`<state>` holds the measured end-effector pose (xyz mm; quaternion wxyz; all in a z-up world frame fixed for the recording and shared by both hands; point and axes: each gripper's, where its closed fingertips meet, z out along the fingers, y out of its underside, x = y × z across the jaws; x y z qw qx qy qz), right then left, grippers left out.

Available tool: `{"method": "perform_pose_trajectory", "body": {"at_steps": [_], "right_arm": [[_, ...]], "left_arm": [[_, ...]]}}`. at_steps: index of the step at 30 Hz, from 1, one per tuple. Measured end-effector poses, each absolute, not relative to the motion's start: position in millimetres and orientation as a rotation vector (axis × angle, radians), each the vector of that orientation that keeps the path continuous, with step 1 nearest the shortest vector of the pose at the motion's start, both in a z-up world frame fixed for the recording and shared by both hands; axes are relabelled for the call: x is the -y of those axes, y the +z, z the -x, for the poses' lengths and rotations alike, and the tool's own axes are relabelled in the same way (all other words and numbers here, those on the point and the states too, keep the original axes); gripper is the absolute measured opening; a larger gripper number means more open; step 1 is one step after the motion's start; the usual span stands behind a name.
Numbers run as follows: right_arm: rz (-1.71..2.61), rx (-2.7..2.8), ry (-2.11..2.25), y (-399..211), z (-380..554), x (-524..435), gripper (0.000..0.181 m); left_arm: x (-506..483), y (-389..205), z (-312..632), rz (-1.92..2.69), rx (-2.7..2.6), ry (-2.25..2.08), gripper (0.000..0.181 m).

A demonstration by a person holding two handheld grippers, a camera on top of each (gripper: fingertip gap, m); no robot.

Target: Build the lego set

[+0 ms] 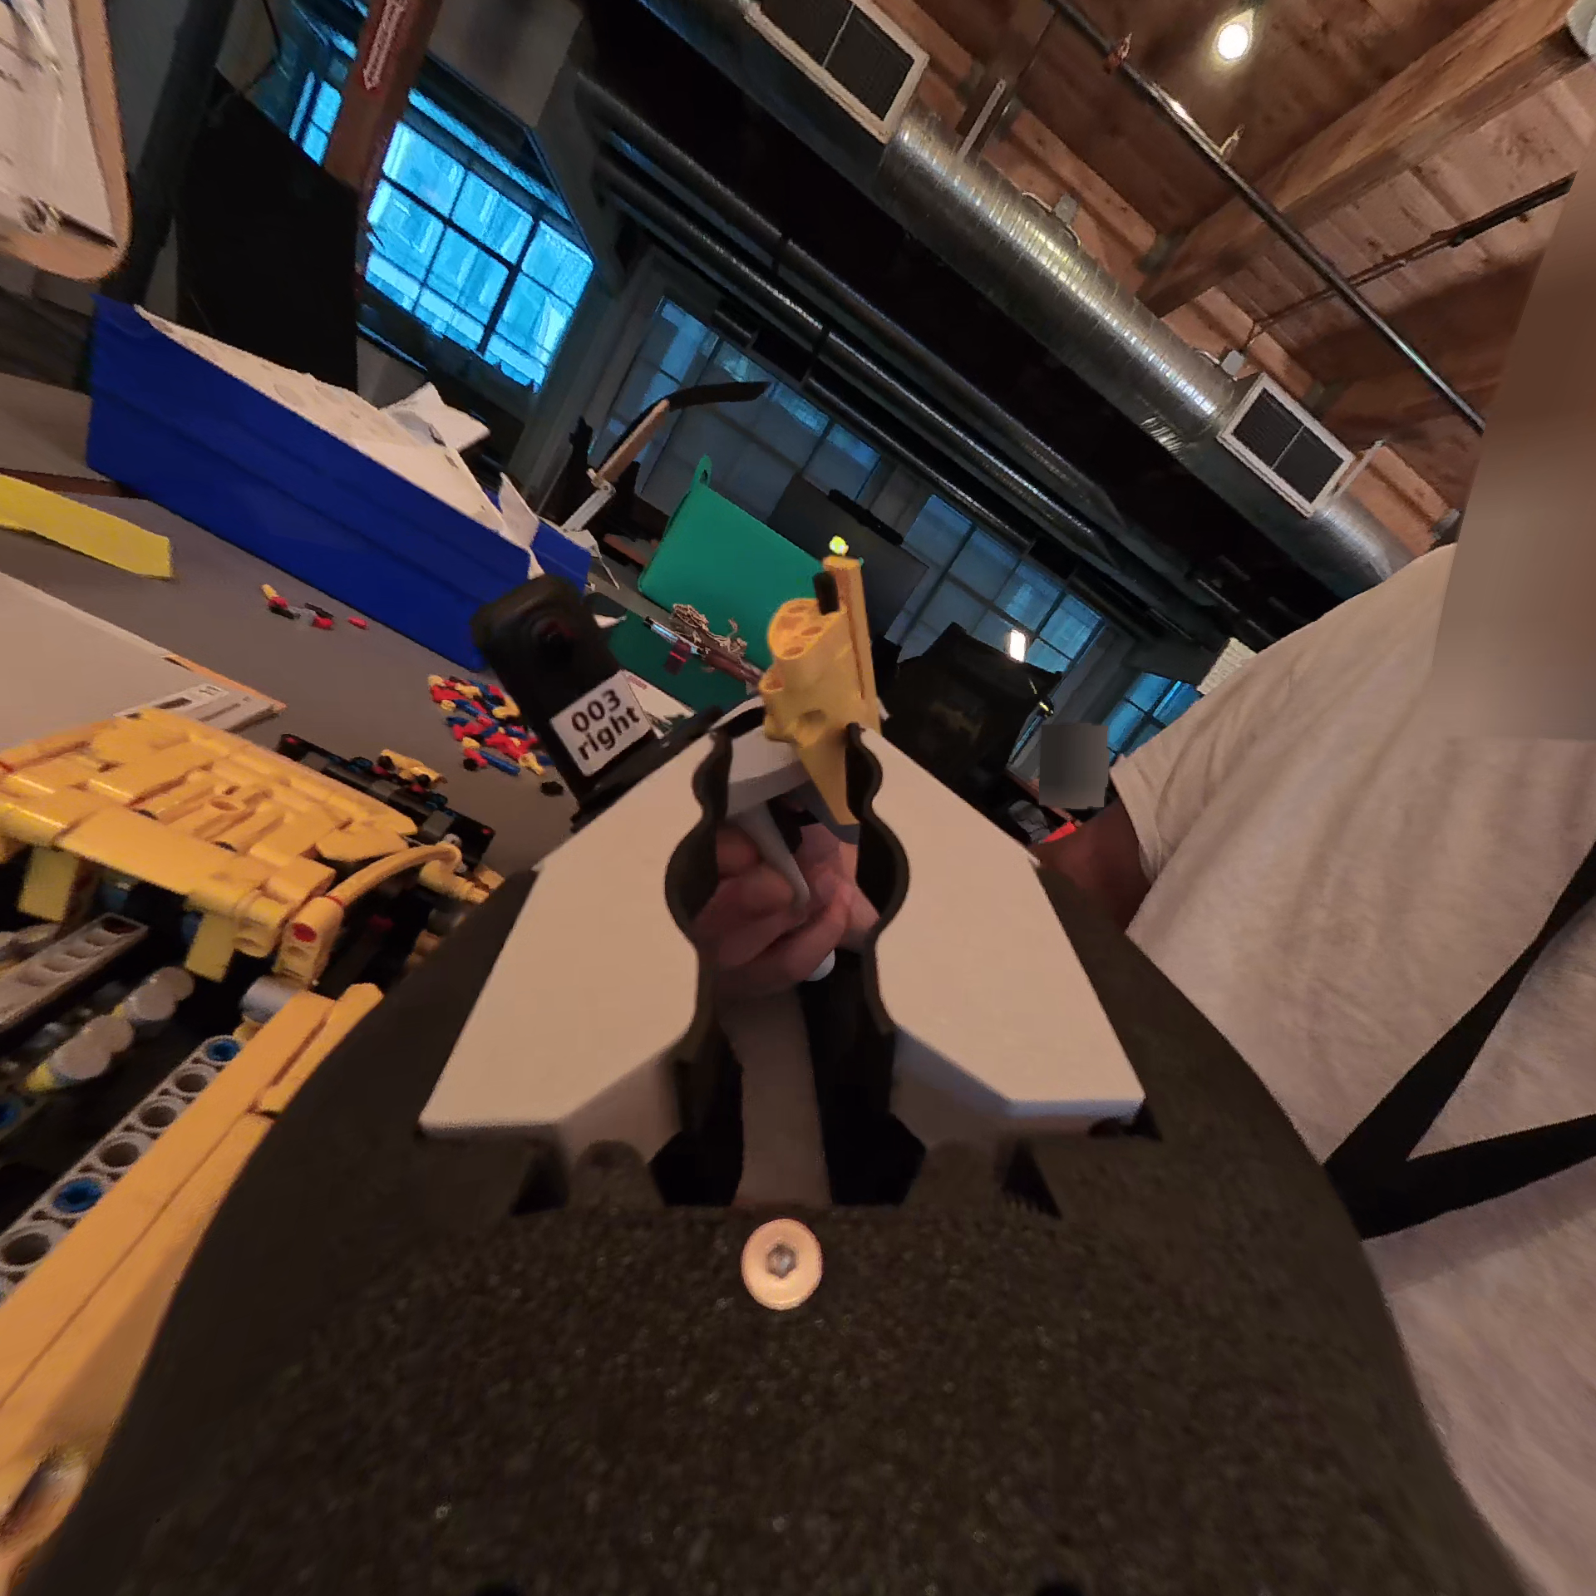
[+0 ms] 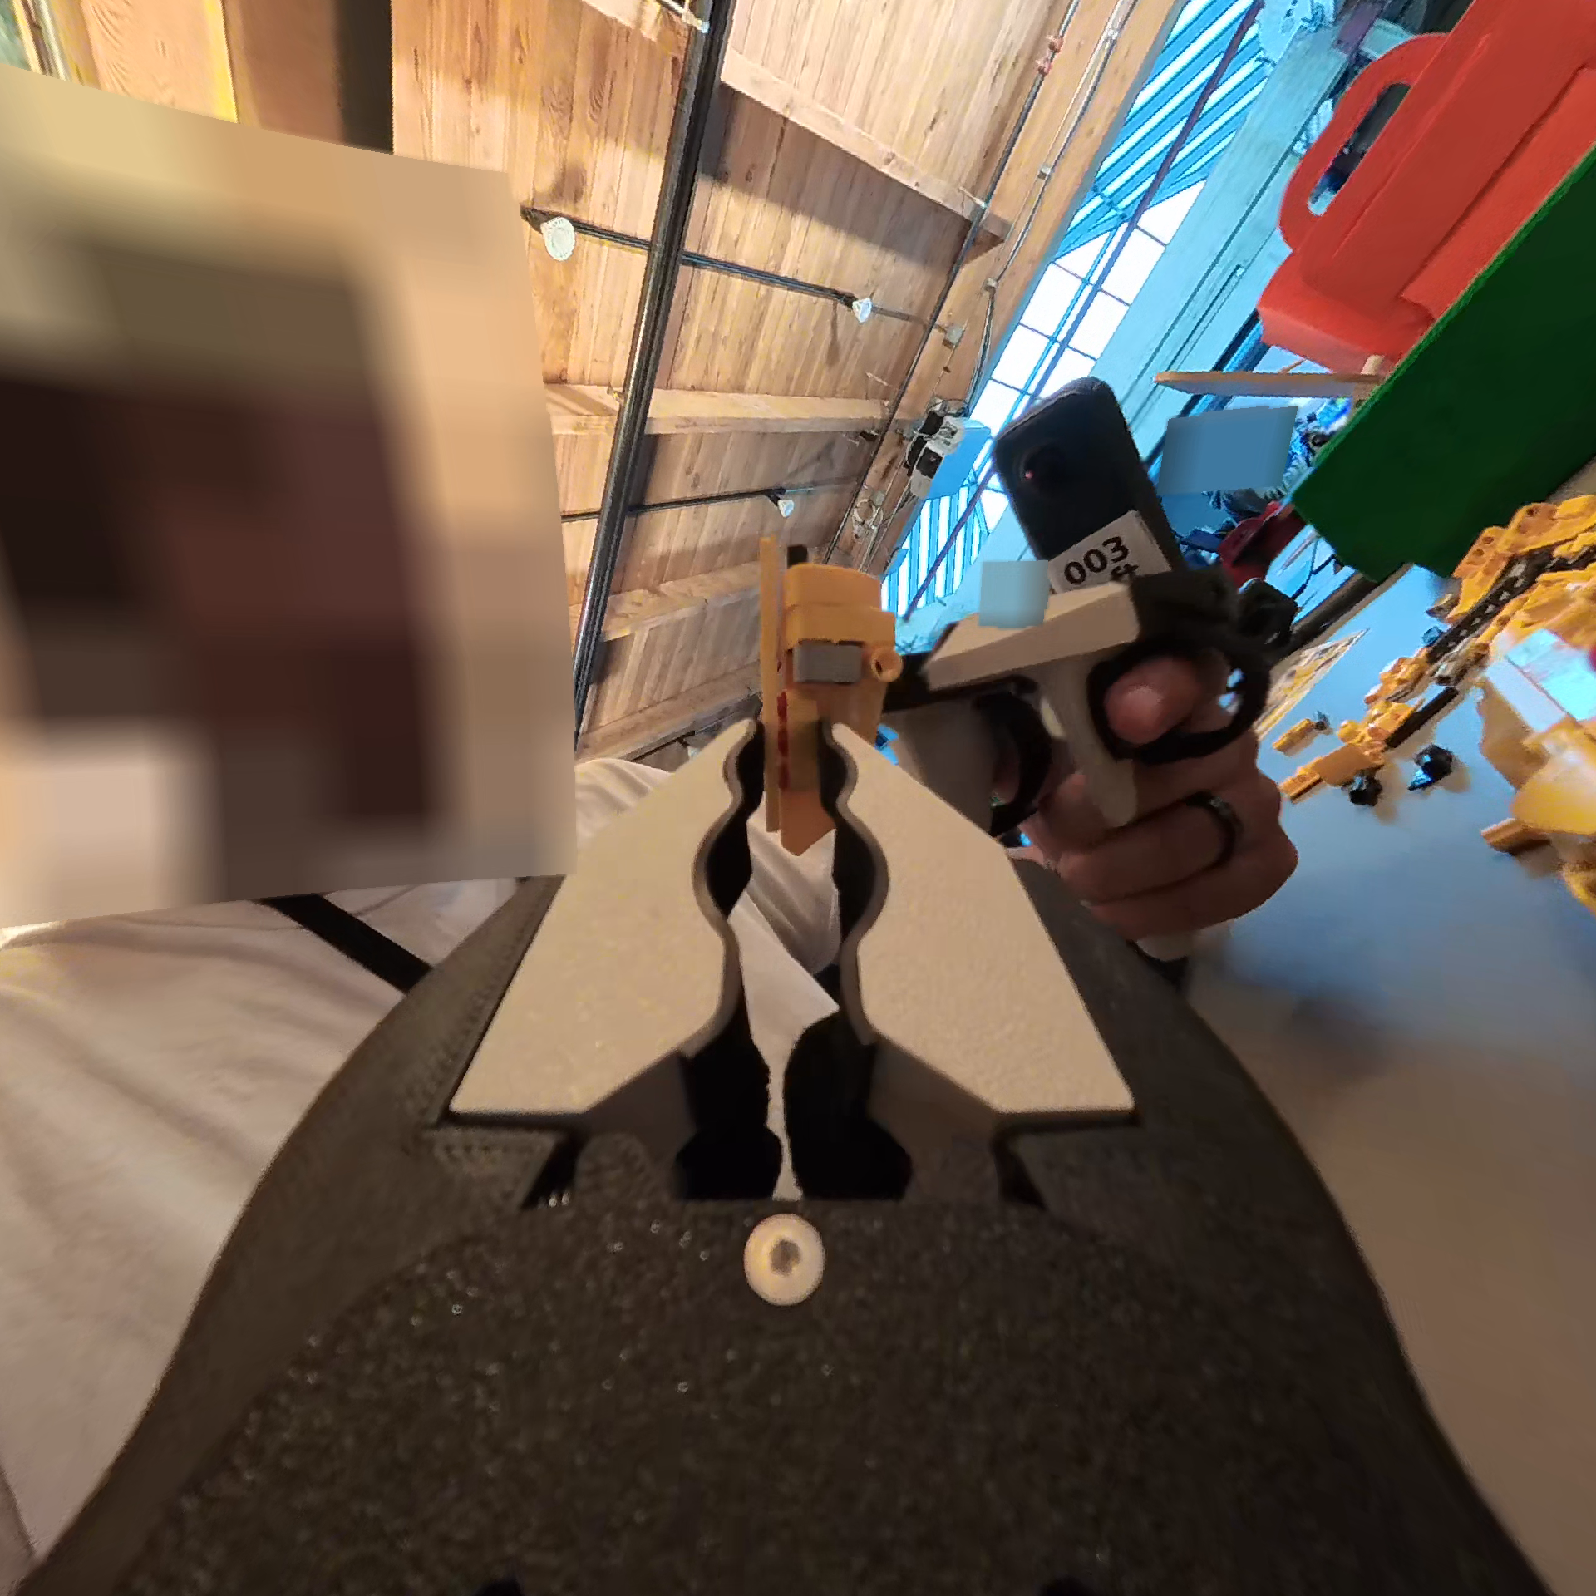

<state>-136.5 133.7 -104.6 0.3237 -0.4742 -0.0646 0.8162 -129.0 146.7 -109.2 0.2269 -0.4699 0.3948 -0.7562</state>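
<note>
Nearest the lens in the left wrist view, the left gripper is seen with its grey fingers drawn close and clenched on the lower end of a small yellow lego assembly, which stands up from the fingertips at the centre of the frame. Behind it, the right gripper is glimpsed with its black camera and a hand on its handle.

In the right wrist view, the same yellow lego assembly is gripped at the centre of the frame between the right gripper's fingers, which are closed on its lower part; a grey piece is set in its side. The left gripper is seen to the right of centre, touching the assembly from the side, its handle held by a hand wearing a dark ring. Thus the assembly is held off the bench by both grippers.

At the lower left of the left wrist view, a large yellow lego model rests on the grey bench. Loose red, blue and yellow pieces are scattered near the middle left, and a blue bin with papers stands at the upper left. A person's white shirt fills the right side.
</note>
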Motion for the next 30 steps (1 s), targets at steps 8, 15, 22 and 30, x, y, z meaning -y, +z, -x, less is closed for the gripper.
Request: {"method": "perform_pose_trajectory", "body": {"at_steps": [8,15,22,30], "right_arm": [[1.240,0.210,2.265,-101,143,-122,0.009],[1.372,0.165,2.121,-113,143,-136,0.014],[1.644,0.291,1.574,-144,136,-152,0.009],[1.833,0.457,1.068,-162,96,-152,0.010]], "left_arm": [[-135,-96,137,1.186,-1.132,-2.166,0.030],[-144,-106,134,1.265,-1.105,-2.129,0.015],[-163,-131,128,1.463,-1.080,-1.994,0.014],[-167,-158,137,1.562,-1.213,-1.766,0.014]]}}
